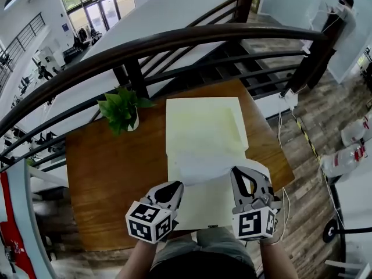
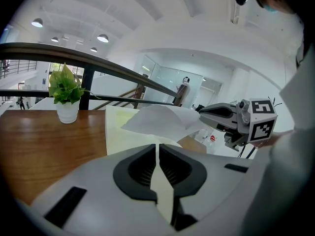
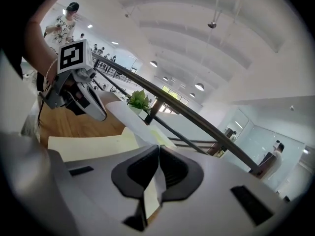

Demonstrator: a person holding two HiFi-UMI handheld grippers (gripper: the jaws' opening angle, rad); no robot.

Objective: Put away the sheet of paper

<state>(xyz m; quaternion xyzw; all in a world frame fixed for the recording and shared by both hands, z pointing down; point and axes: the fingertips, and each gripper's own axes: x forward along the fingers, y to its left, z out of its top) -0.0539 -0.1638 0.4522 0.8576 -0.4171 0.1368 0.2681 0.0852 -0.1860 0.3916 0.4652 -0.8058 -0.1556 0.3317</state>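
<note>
White sheet (image 2: 162, 119) in left gripper (image 2: 157, 147)

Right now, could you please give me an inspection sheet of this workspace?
Surface: wooden table, bare wood showing around the job's things.
Job's things: white sheet of paper, bowed up over a pale yellow folder that lies flat on the table.
Clutter: potted plant near the far left corner.
Tools: left tool and right tool are both closed on the near edge of the sheet.
Cables: white cable on the floor to the right of the table.
Surroundings: dark railing just behind the table; a person stands at the far right.
</note>
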